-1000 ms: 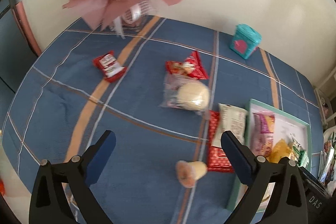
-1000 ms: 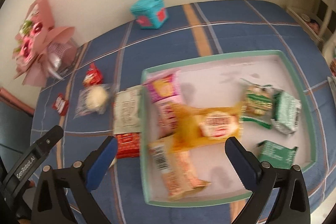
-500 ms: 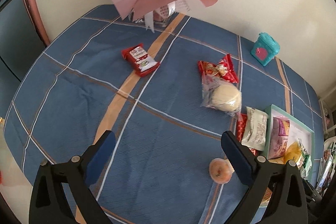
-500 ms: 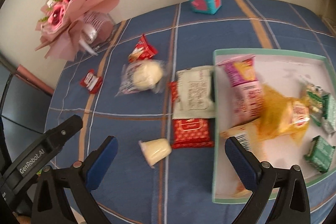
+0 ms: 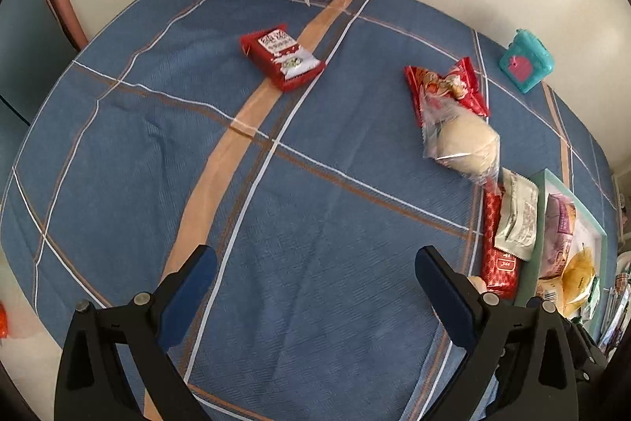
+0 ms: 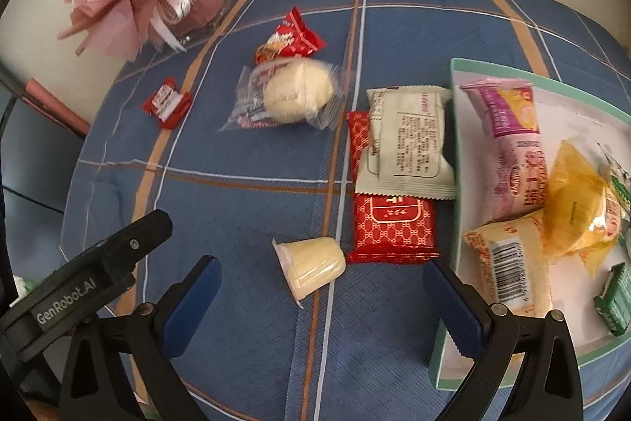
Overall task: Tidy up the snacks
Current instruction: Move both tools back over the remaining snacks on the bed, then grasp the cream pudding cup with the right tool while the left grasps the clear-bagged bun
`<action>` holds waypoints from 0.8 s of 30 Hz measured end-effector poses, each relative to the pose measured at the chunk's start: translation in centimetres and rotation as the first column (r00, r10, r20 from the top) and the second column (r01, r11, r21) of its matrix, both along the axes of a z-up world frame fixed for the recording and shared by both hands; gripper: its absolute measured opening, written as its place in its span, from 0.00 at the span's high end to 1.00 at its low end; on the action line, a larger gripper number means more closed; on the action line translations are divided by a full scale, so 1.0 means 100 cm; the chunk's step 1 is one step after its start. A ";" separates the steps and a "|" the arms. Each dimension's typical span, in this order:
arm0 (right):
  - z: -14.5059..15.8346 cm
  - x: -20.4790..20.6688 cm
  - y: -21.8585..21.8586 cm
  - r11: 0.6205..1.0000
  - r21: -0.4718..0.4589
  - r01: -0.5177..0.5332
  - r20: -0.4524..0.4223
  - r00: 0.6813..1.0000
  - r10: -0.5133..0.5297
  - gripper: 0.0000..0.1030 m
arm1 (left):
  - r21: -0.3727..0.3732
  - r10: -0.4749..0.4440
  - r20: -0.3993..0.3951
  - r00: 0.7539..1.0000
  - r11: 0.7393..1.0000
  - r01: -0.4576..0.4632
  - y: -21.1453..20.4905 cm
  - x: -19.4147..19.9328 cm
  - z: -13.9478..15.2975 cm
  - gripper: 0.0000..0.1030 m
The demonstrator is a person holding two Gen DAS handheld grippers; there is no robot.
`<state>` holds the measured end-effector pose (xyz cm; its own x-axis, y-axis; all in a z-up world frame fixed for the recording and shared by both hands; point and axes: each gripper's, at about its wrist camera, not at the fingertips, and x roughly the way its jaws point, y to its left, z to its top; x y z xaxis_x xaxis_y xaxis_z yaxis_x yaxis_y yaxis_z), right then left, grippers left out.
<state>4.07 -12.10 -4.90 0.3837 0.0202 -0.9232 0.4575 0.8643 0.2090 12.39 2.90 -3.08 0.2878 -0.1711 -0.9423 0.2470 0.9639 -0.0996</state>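
Blue plaid tablecloth (image 6: 244,208) bears a green-rimmed tray (image 6: 457,160) of snacks at 3 o'clock (right-wrist view). Red packet (image 6: 394,227) and bun (image 6: 295,95) lie outside it. Jelly cup (image 6: 311,265) lies toppled before the right gripper (image 6: 319,298); left gripper (image 5: 315,283) hangs over bare cloth, both jaws apart, empty.

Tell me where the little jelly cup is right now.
In the right wrist view the jelly cup lies on its side on the blue tablecloth, between the open right gripper's fingers, just left of the red patterned packet and outside the tray.
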 end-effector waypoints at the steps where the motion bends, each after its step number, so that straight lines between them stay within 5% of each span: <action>1: -0.001 0.001 0.001 1.000 -0.008 -0.010 -0.003 1.000 0.010 0.00 | -0.001 0.000 -0.002 1.000 1.000 0.000 0.000 0.000 -0.001 0.02; 10: -0.010 0.004 -0.001 1.000 -0.022 -0.004 -0.032 0.999 0.003 0.00 | -0.010 0.008 0.002 1.000 1.000 -0.008 0.002 0.002 0.000 0.02; 15: -0.020 0.003 -0.005 0.999 0.044 0.026 -0.028 0.999 -0.024 0.01 | -0.008 0.014 -0.006 1.000 1.000 -0.014 0.002 0.002 -0.001 0.02; 24: -0.028 0.014 0.007 0.999 0.052 -0.014 -0.021 1.000 0.016 0.32 | 0.001 0.032 -0.057 0.998 0.999 -0.032 0.004 0.005 -0.017 0.02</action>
<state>5.43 -11.44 -7.71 0.3627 0.0739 -0.9290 0.4495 0.8594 0.2438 12.91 3.35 -4.81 0.2386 -0.1625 -0.9574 0.2098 0.9712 -0.1125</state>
